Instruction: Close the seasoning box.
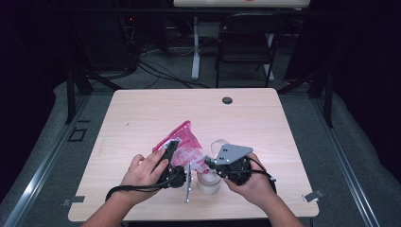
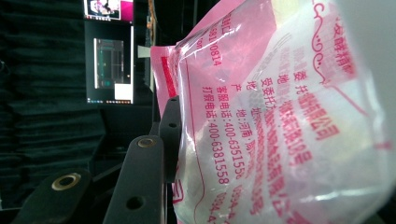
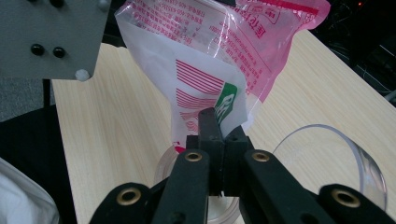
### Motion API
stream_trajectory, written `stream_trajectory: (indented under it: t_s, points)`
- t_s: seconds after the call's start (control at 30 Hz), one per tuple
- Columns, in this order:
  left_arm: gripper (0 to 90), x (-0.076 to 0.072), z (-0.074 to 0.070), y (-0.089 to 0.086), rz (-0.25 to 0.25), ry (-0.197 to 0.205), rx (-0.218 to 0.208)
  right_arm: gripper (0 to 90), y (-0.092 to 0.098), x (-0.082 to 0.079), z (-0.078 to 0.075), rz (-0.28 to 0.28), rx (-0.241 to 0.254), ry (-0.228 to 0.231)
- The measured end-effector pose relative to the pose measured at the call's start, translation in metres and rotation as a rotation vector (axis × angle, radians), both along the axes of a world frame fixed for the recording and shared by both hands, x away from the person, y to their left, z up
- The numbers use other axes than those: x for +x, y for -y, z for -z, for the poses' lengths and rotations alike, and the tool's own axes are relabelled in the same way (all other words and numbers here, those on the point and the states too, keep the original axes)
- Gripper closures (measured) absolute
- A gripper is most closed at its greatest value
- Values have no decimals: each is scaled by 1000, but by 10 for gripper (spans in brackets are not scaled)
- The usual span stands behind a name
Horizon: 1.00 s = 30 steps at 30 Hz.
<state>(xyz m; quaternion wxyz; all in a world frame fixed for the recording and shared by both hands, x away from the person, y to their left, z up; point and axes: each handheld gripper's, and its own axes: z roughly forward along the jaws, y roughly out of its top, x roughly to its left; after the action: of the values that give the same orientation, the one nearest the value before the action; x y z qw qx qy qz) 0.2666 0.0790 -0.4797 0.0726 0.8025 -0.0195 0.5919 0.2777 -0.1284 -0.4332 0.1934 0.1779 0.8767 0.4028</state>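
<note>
I hold a pink-and-clear bag (image 1: 182, 142) up over the near middle of the counter (image 1: 142, 113), a little in from its near edge. My left tongs (image 1: 171, 147) are clamped on the bag's upper left side; in the left gripper view the black jaw lies flat against the printed film (image 2: 261, 121), pressing it in. My right tongs (image 3: 217, 133) are closed together on the bag's lower corner (image 3: 205, 88), the jaws meeting just under the green mark and red stripes.

Below that corner a small clear jar (image 1: 208, 182) stands on the counter, between my two hands. Its clear round lid (image 3: 327, 158) lies just beside it, to the right in the right gripper view. The bag's pinched corner hangs right above the jar's mouth.

A small dark disc (image 1: 227, 100) sits near the counter's far edge, well apart from everything else.
</note>
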Motion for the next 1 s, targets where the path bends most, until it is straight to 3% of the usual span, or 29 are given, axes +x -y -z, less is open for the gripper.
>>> stream_trajectory:
  t_s: [0.13,0.73,1.0]
  points:
    - [651,1,1,-2,-11,-19,-28,900,-1,0,1,-5,6,-3]
    - [670,4,9,-13,-76,-140,-226,900,-7,1,-1,-12,0,-1]
    - [672,5,12,-17,-90,-176,-282,900,-10,1,-2,-14,-7,-2]
